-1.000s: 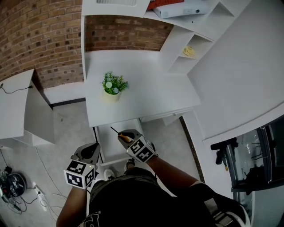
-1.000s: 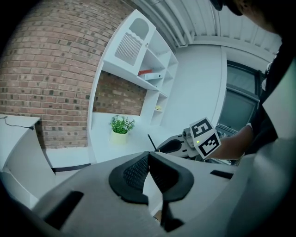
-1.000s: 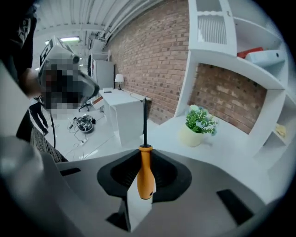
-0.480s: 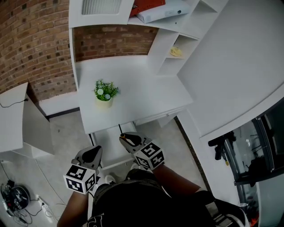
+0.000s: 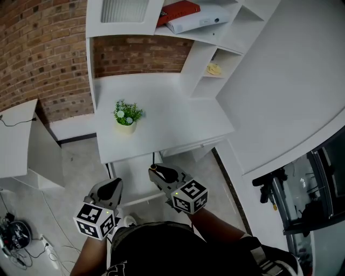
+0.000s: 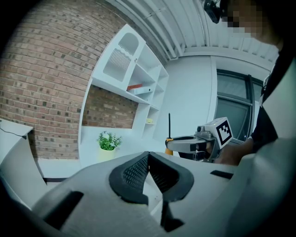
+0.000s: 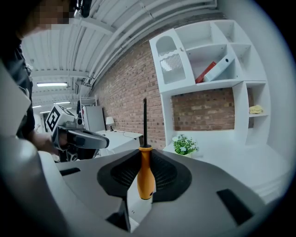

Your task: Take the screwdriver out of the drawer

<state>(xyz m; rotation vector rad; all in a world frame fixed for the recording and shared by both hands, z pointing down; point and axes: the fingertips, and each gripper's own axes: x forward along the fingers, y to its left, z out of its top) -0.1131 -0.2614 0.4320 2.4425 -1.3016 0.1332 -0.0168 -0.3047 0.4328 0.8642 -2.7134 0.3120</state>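
My right gripper [image 5: 160,173] is shut on the screwdriver [image 5: 153,167], which has an orange handle and a thin dark shaft. In the right gripper view the screwdriver [image 7: 145,175] stands upright between the jaws of the right gripper [image 7: 145,178], shaft pointing up. It is held above the open white drawer [image 5: 132,180] under the desk [image 5: 172,121]. My left gripper [image 5: 109,190] hovers to the left of the drawer. In its own view the left gripper [image 6: 148,156] is shut on nothing, and the right gripper [image 6: 190,144] with the screwdriver [image 6: 169,126] shows beyond it.
A small potted plant [image 5: 126,114] stands on the desk's left part. Shelves above hold a red book [image 5: 178,9] and a yellow object [image 5: 214,69]. A low white cabinet [image 5: 21,140] stands at the left, with cables [image 5: 11,253] on the floor.
My right gripper has drawn back out of the drawer with the screwdriver, whose shaft has swung from slanting to upright. The left gripper has barely moved.
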